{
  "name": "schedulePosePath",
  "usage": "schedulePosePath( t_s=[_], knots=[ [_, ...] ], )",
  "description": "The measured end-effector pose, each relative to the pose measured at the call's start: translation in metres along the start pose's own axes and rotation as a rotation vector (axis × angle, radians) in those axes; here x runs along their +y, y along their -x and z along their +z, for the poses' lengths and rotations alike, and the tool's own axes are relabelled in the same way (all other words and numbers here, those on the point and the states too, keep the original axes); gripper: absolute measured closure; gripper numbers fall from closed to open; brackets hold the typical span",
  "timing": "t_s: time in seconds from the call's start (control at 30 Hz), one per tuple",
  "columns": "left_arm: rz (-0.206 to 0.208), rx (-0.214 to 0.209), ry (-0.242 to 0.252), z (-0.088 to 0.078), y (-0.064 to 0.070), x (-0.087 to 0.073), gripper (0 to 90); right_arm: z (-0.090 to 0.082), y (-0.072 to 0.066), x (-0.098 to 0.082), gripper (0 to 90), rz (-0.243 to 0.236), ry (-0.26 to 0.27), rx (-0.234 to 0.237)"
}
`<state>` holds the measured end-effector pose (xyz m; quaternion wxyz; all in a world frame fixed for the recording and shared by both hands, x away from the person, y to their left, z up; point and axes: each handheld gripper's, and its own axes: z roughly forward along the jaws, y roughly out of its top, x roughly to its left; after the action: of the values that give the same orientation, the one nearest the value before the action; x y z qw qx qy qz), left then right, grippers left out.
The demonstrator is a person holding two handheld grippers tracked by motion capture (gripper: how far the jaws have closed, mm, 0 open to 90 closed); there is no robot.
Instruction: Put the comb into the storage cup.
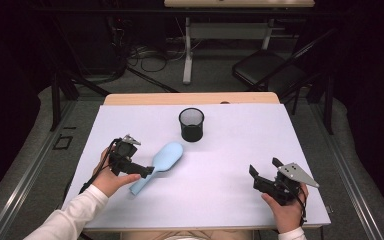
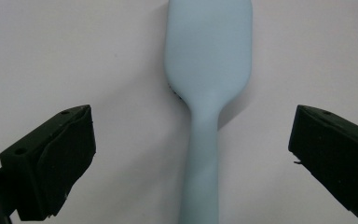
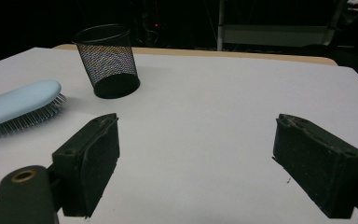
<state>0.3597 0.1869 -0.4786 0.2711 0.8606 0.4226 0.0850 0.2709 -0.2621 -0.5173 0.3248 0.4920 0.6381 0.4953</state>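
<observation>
The pale blue hairbrush (image 1: 159, 166) lies bristles down on the white tabletop (image 1: 220, 150), left of centre, its head pointing up-right toward the black mesh pen cup (image 1: 191, 124) and its handle running down-left toward the person's left hand (image 1: 107, 179). The left tool (image 1: 147, 171) sits right at the handle; its jaws stand wide apart, one on either side of the handle, with clear tabletop between each pad and the handle, so nothing is gripped. The right tool (image 1: 265, 169) rests near the front right corner, held in the right hand (image 1: 285, 207), jaws likewise spread and holding nothing. Open room: a broad bare stretch of tabletop runs between the brush and the right tool, and another lies right of the mesh cup out to the right edge. The cup stands upright near the far edge, close to the brush head but apart from it. The brush handle end lies fairly near the left edge; the right hand is close to the front edge. The high view gives the layout and both hands. The left gripper view looks straight down the handle (image 2: 200, 163) and shows the gaps on both sides, with a few bristles peeking out under the head. The right gripper view, low and level, shows the brush's metal bristles (image 3: 25, 120) meeting the tabletop, and the cup's mesh wall (image 3: 106, 59), which is see-through.
</observation>
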Motion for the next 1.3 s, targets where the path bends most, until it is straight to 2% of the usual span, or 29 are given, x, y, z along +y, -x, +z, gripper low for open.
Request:
schedulePosePath(
  t_s=[0.27, 0.63, 0.77, 0.87, 1.03, 1.17, 1.3],
  knots=[
    [0.010, 0.019, -0.045, 0.004, 0.000, 0.002, 0.7, 0.000, -0.001, 0.000, 14.3, -0.002, -0.002, 0.001],
    [0.008, 0.023, -0.106, 0.018, 0.000, 0.008, 1.4, 0.000, -0.001, 0.000, 14.3, -0.002, -0.002, 0.002],
    [0.002, 0.009, -0.130, 0.024, 0.000, 0.010, 1.5, 0.001, -0.001, 0.000, 14.3, -0.003, 0.000, 0.003],
    [0.015, 0.016, -0.156, 0.028, 0.002, 0.012, 2.2, 0.001, -0.001, 0.000, 14.3, -0.003, 0.000, 0.003],
    [0.028, 0.016, -0.199, 0.036, 0.006, 0.014, 10.4, 0.000, -0.001, 0.000, 14.3, -0.003, 0.001, 0.004],
    [0.052, 0.025, -0.215, 0.038, 0.011, 0.015, 25.3, 0.000, -0.001, 0.000, 14.3, -0.002, 0.000, 0.002],
    [0.062, 0.028, -0.238, 0.041, 0.013, 0.016, 34.2, 0.000, -0.001, 0.000, 14.3, -0.003, 0.000, 0.005]
  ],
)
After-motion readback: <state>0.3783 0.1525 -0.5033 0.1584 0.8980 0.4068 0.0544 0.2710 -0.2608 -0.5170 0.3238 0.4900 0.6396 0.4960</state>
